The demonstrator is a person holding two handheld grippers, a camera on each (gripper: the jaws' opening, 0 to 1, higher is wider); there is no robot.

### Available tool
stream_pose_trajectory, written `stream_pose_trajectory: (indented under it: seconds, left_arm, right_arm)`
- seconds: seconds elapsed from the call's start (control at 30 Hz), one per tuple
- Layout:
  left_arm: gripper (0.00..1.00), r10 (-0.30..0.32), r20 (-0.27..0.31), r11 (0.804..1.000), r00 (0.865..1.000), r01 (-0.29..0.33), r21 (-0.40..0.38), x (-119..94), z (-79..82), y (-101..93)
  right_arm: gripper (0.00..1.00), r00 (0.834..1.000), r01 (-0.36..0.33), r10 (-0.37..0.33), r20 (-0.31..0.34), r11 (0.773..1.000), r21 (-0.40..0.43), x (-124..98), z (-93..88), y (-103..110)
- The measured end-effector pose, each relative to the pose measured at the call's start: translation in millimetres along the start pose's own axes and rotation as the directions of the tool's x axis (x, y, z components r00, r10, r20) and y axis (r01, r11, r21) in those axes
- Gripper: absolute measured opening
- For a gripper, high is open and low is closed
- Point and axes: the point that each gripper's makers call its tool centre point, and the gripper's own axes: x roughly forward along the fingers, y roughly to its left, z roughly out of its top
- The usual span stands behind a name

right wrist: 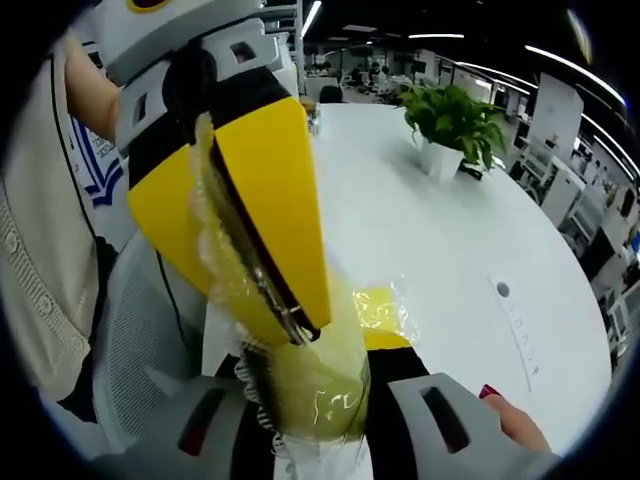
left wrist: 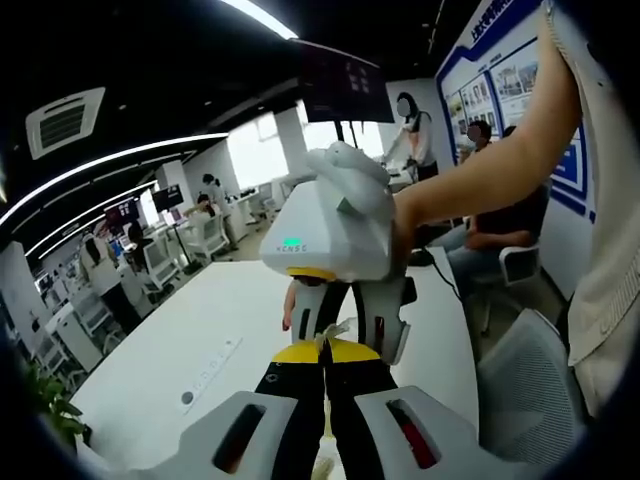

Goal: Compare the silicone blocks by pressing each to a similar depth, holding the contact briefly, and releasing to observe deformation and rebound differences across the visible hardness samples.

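Note:
A yellowish translucent silicone block sealed in a clear crinkled plastic bag hangs in the air between both grippers. In the right gripper view my right gripper is shut on the block, its black jaws on either side. The left gripper reaches down from the upper left, its yellow jaws pinched on the bag's crimped edge. In the left gripper view my left gripper is shut on that plastic edge. The right gripper, held by a person's hand, comes down onto it from above.
Below lies a white round table with a potted plant and an inset socket strip. A grey chair stands to the right. A fingertip shows at my right gripper's base. People and desks fill the office behind.

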Motion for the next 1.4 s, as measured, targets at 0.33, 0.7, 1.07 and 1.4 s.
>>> stream_pose_trajectory:
  seconds: [0.33, 0.7, 1.07, 1.4]
  left_arm:
    - [0.00, -0.006, -0.006, 1.000, 1.000, 0.006, 0.002, 1.1, -1.6, -1.6]
    - [0.00, -0.005, -0.010, 1.000, 1.000, 0.005, -0.004, 0.6, -4.1, -2.2]
    - [0.00, -0.002, -0.010, 1.000, 1.000, 0.002, -0.011, 1.2, -6.2, -0.3]
    - [0.00, -0.008, -0.015, 1.000, 1.000, 0.008, -0.011, 1.0, -7.5, -3.4]
  right_arm:
    - [0.26, 1.000, -0.009, 0.009, 0.003, 1.000, 0.003, 0.5, -2.5, 0.5]
    - [0.28, 1.000, -0.019, 0.019, 0.001, 1.000, 0.003, 3.0, -4.6, 0.4]
    - [0.31, 1.000, -0.014, 0.014, -0.007, 1.000, 0.001, 5.2, -8.7, -1.3]
    - [0.33, 1.000, -0.030, 0.030, 0.002, 1.000, 0.007, 6.0, -10.4, 3.3]
